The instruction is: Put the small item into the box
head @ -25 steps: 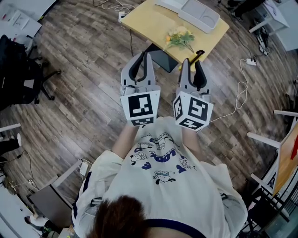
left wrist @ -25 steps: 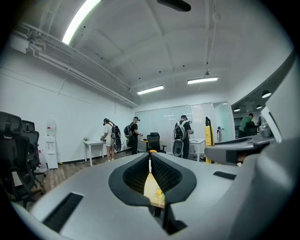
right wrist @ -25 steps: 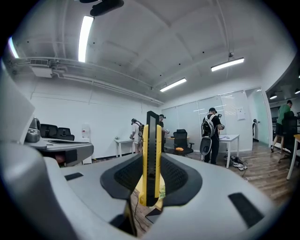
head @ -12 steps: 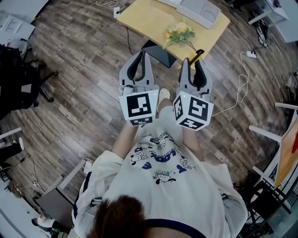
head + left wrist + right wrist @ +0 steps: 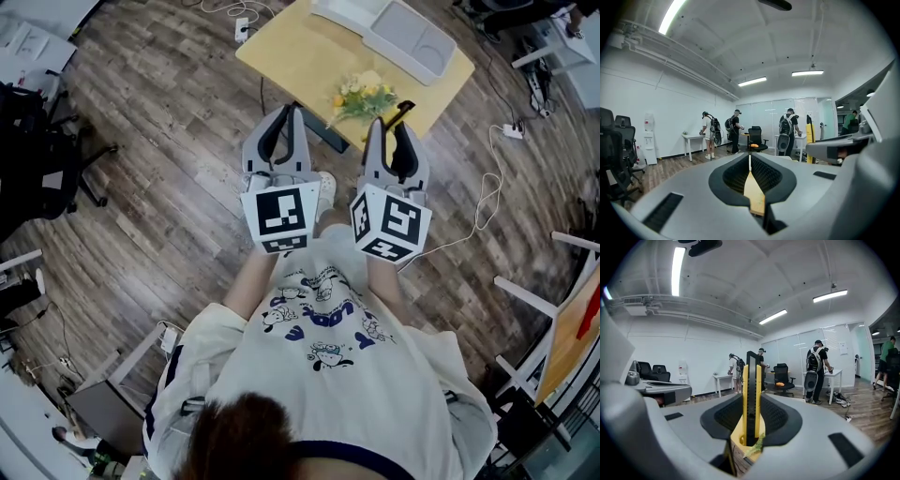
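I have the small item in hand: my right gripper [image 5: 392, 129] has its jaws clamped on a yellow and black utility knife [image 5: 750, 394], which stands upright between them. My left gripper [image 5: 287, 117] has its jaws together on nothing. The putting-in is all left to do, I judge: the box [image 5: 401, 30] lies on the counter [image 5: 300, 42] well ahead, beyond the flowers [image 5: 361, 92].

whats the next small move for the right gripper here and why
Probably carry the right gripper forward over the yellow table toward the grey box. Its jaws clamp the yellow utility knife, and the box lies at the table's far side, beyond the flowers, so the gripper isn't above it yet.
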Tool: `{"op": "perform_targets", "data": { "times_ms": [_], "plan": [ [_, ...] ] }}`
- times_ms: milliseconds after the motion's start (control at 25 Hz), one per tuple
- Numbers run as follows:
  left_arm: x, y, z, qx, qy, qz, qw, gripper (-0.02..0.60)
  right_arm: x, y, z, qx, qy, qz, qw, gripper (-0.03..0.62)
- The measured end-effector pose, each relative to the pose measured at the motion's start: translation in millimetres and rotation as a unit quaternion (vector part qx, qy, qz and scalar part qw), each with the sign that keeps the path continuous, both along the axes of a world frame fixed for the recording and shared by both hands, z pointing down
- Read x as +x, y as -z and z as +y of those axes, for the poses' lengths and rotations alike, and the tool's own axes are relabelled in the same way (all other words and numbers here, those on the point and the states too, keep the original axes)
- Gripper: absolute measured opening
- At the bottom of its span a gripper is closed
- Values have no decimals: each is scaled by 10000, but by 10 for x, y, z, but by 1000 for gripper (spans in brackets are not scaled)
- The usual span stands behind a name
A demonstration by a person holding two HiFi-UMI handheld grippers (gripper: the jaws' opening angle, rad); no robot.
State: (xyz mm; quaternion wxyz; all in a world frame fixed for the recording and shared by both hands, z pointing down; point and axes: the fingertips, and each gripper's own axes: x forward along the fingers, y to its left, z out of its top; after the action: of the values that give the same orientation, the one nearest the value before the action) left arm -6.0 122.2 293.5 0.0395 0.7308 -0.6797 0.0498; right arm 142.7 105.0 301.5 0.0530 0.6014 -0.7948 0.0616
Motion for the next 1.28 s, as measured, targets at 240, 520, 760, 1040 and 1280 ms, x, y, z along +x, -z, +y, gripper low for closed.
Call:
{"op": "perform_targets", "data": {
  "times_ms": [240,520,760,1040,1280],
  "plan": [
    [131,35,-671,-22,120,-8,9999,25,110,102,-719,76,150,-44,9998,130],
    [332,73,-1389,52,164,22,9999,25,304,144,-1507,146,237,-87,9996,130],
    [339,44,-1762,-91,309,32,9995,25,361,107,-1978,13,357,-156,9992,130],
    [211,-176,-2122,-433,365,81,9984,25,282,-41,-2365,-222,424,-133,9988,130],
    [169,-319,-2563,-587,-37,84,9982,25,190,-227,-2710,-512,241,-4,9984,130]
  ]
}}
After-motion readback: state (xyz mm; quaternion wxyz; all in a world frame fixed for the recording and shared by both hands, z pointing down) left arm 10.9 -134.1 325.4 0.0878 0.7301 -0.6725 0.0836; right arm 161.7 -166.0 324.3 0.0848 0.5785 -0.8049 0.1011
